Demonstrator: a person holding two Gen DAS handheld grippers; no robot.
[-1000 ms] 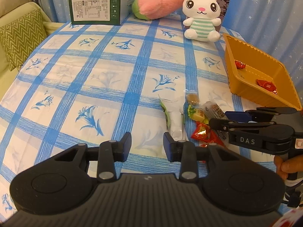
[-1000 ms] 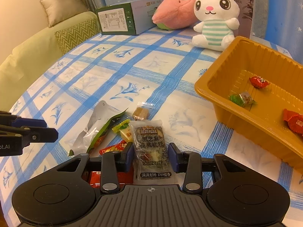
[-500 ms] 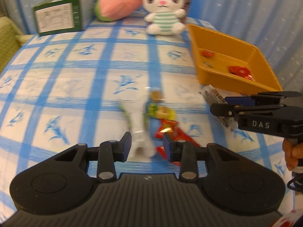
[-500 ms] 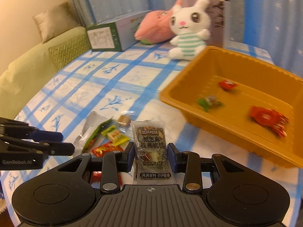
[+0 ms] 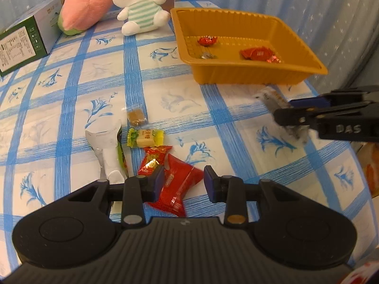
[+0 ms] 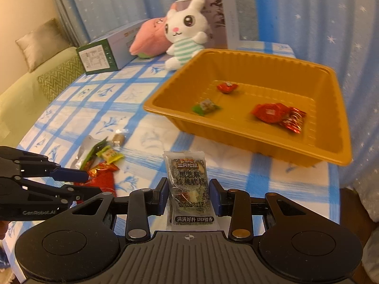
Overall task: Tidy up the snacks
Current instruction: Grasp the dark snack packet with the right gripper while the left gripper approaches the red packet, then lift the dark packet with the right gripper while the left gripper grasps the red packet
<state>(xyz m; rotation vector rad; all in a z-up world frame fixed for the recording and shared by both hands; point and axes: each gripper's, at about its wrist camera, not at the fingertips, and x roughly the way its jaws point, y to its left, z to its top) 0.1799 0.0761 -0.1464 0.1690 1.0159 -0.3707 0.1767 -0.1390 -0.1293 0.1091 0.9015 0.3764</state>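
Observation:
My right gripper [image 6: 189, 189] is shut on a clear sesame-walnut cake packet [image 6: 188, 179], held above the table just short of the orange tray [image 6: 236, 139]; both also show in the left wrist view [image 5: 291, 111]. The tray [image 5: 236, 75] holds three wrapped snacks. My left gripper [image 5: 183, 179] is open, its fingers either side of a red snack packet [image 5: 177, 184] on the table. Beside it lie a red candy [image 5: 154, 158], a yellow-green candy [image 5: 144, 137], a small brown candy [image 5: 135, 117] and a white-green wrapper [image 5: 109, 151].
A white bunny plush [image 5: 139, 2], a pink plush [image 5: 85, 11] and a green box [image 5: 21, 42] stand at the table's far side. A grey box [image 6: 220, 19] is behind the bunny. A sofa with cushions [image 6: 42, 71] lies left. The table edge is at right.
The right gripper has carried the packet away from the snack pile toward the tray. The left gripper has swung right and moved over the red packet.

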